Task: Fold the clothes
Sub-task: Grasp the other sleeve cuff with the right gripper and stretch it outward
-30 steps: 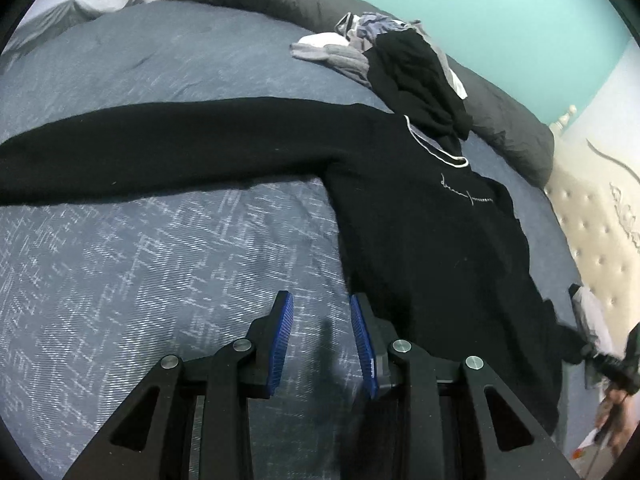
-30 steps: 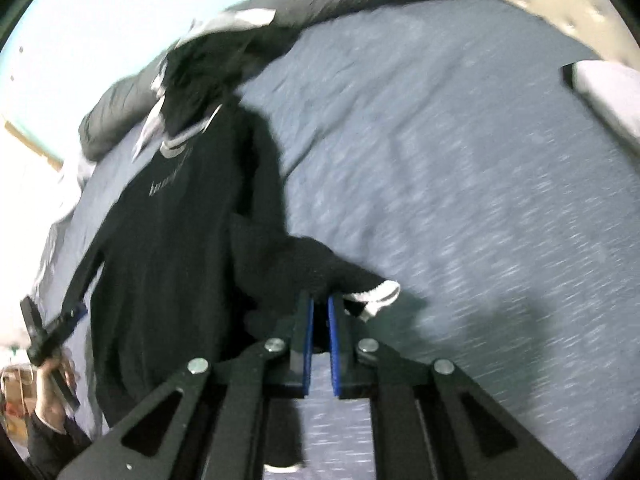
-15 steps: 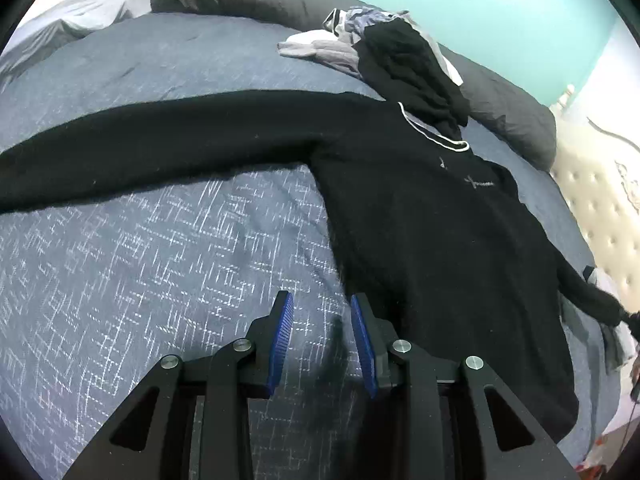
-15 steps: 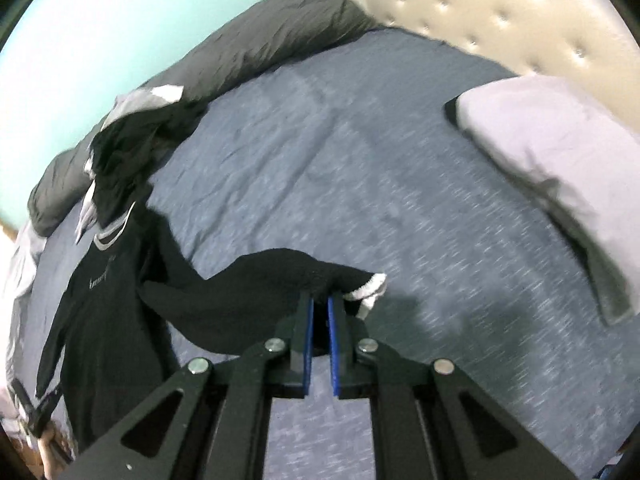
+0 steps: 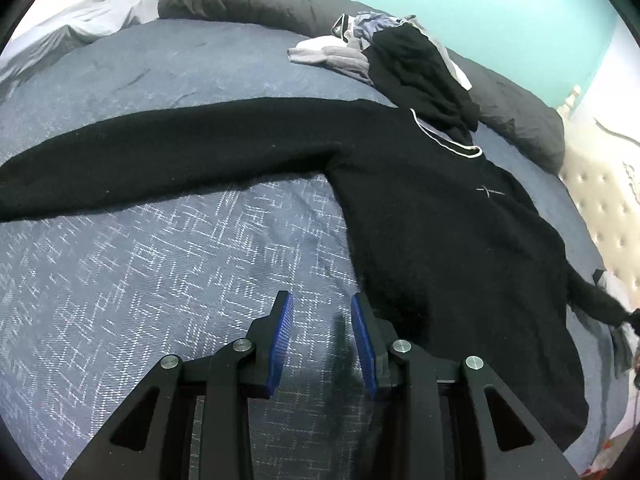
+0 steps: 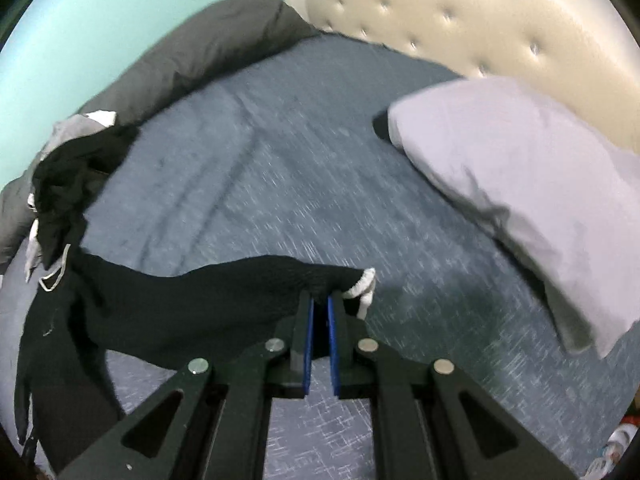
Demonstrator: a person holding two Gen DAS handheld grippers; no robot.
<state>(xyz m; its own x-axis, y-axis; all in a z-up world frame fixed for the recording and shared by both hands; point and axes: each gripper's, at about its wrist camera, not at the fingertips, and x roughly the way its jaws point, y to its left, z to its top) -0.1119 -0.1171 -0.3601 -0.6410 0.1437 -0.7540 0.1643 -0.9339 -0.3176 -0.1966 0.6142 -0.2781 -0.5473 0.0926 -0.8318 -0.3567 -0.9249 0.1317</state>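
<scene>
- black sweater (image 5: 440, 240) lies flat on the bed (image 5: 160, 280), front up, collar toward the clothes pile (image 5: 400, 56) at the far edge, hem near the cameras
- right gripper (image 6: 319, 308): jaws clamped on the sweater's right sleeve (image 6: 224, 292) just behind its white cuff (image 6: 362, 288); sleeve is lifted off the bed and drawn out sideways from the body, toward the pillow (image 6: 520, 184)
- left gripper (image 5: 322, 320): jaws partly apart, nothing between them, hovering over bare bed just beside the sweater's lower left side edge
- other sleeve (image 5: 160, 156) lies stretched straight out on the bed, away from the body, long axis crosswise to the torso
- key relation: held sleeve's long axis runs from the shoulder out to the right jaws, so folding it likely means carrying the cuff back across the torso
- left gripper is the nearer one to the body's left edge and the flat sleeve
</scene>
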